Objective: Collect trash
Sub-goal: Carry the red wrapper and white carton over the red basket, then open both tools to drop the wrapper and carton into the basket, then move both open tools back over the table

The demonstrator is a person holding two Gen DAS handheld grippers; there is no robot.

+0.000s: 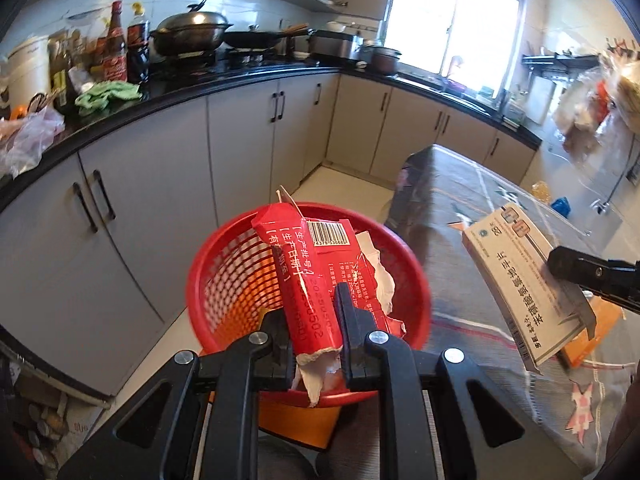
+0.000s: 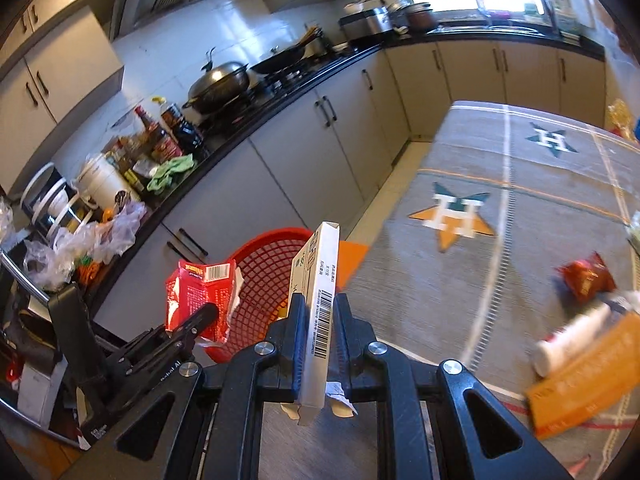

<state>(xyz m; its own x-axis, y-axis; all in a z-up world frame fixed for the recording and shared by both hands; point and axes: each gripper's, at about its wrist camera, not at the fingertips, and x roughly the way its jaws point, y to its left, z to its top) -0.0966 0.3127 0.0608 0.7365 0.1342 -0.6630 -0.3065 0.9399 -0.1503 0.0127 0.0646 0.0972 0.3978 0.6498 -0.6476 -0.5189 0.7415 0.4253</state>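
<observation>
My left gripper (image 1: 312, 312) is shut on a torn red carton (image 1: 312, 280) and holds it over the red mesh basket (image 1: 224, 276). The basket stands at the table's left edge. My right gripper (image 2: 318, 308) is shut on a flat white medicine box (image 2: 318, 280), held upright to the right of the basket (image 2: 260, 280). The white box (image 1: 520, 280) and a right finger (image 1: 576, 268) show at the right of the left wrist view. The red carton (image 2: 200, 296) and the left gripper (image 2: 200, 316) show at the left of the right wrist view.
On the grey patterned tablecloth (image 2: 500, 240) lie a red snack packet (image 2: 586, 280), a white tube (image 2: 568, 340) and an orange box (image 2: 588, 384). A black kitchen counter (image 1: 168, 92) with bottles, wok and bags runs along the left and far side above grey cabinets.
</observation>
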